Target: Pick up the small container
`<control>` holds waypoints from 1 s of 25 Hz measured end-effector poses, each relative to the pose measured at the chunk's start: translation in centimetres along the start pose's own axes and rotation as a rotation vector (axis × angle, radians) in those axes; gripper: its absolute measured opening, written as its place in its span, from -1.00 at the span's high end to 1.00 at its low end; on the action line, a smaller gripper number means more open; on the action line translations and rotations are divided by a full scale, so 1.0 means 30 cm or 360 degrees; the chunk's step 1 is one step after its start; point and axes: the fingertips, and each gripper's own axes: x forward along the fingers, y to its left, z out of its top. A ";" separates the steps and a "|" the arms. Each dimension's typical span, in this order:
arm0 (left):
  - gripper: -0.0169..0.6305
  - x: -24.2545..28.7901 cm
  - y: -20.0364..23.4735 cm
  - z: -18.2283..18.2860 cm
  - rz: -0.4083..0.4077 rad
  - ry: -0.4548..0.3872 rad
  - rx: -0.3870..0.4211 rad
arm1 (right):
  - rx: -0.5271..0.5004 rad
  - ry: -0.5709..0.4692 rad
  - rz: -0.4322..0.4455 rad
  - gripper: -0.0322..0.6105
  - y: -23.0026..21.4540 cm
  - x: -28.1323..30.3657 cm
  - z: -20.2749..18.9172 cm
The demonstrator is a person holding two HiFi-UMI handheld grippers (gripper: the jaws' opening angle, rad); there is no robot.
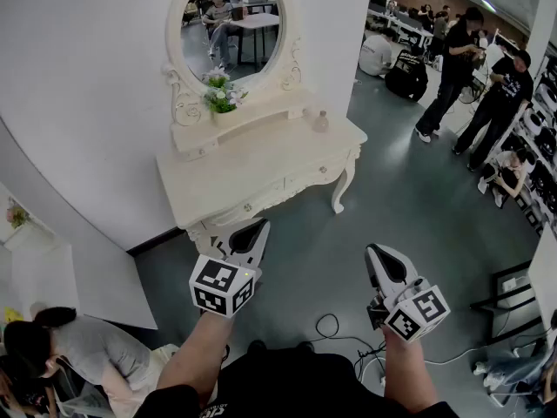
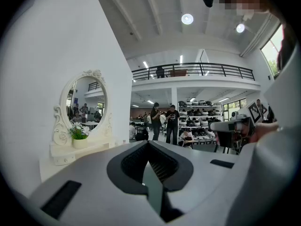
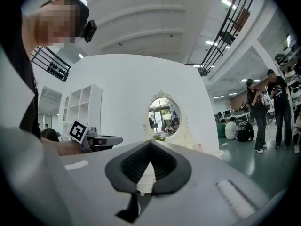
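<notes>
Approach phase: you're standing well back from the dressing table [image 1: 261, 181], with nothing in either gripper.

The left gripper [image 1: 258, 229] and right gripper [image 1: 374, 252] are both sitting with jaws closed tip to tip and nothing between them. The small container [image 1: 320, 122] is sitting on the right end of the tabletop, near the flower pot [image 1: 224, 104] and below the mirror [image 1: 233, 24], well apart from both grippers. I'm suggesting the right gripper, since it's pointing at that end of the table (judgement only). Be opening the jaws before you arrive, not at the container. It's looking small, rounded and easy to tip, so be coming in level, straddling the body and closing gently. Cables [image 1: 348, 333] are lying on the floor ahead of your feet, so be watching your step as you're closing in.
</notes>
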 end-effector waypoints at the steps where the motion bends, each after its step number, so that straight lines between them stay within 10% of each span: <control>1: 0.93 0.004 -0.002 -0.003 -0.0002 0.0004 -0.0002 | -0.0001 0.0001 0.0002 0.88 -0.003 0.000 -0.002; 25: 0.93 0.099 -0.263 -0.012 0.0034 0.0025 0.0020 | 0.0099 -0.0060 0.0017 0.87 -0.195 -0.275 0.005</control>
